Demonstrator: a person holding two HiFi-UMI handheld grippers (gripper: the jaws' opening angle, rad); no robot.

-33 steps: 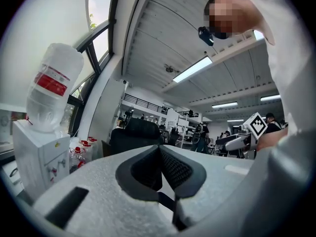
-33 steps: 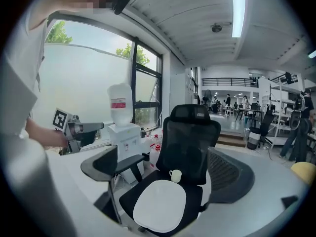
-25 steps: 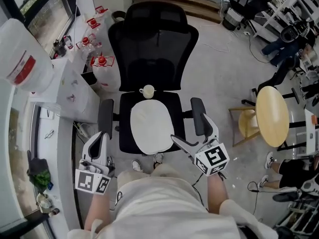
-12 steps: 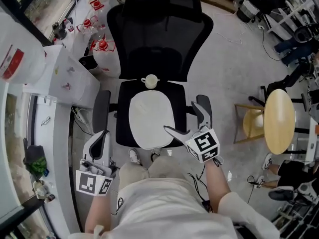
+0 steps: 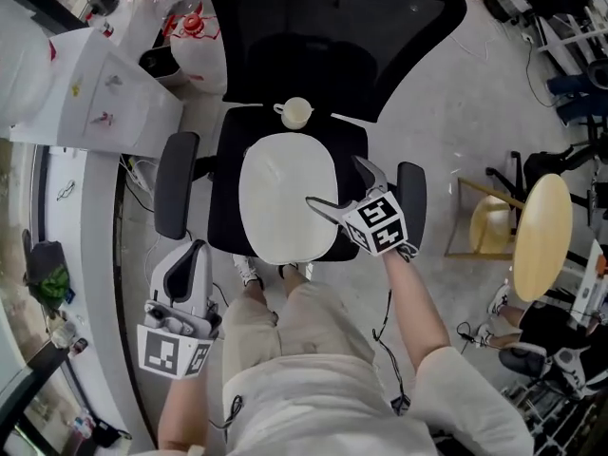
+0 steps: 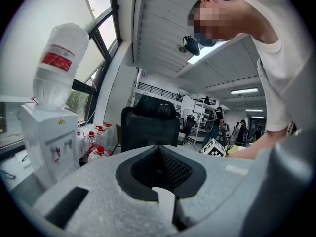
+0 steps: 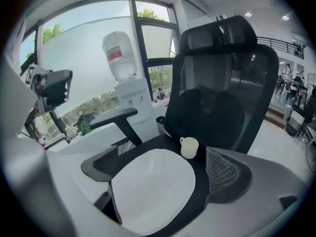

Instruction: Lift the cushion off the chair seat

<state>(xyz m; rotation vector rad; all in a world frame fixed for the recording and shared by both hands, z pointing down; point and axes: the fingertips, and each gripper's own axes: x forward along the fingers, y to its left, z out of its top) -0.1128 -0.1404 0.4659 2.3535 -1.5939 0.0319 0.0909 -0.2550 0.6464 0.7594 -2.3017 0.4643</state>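
Overhead, in the head view, the right gripper (image 5: 332,183) holds its jaws apart over the right edge of the cushion (image 5: 285,198), a white, rounded, flat pad on the black chair seat (image 5: 223,202) before a cream cup (image 5: 296,113). The left gripper (image 5: 190,255) hangs well apart. The left gripper view shows its jaws together, empty. In the right gripper view the cushion lies between the spread jaws, with a water dispenser (image 7: 129,83) by the windows.
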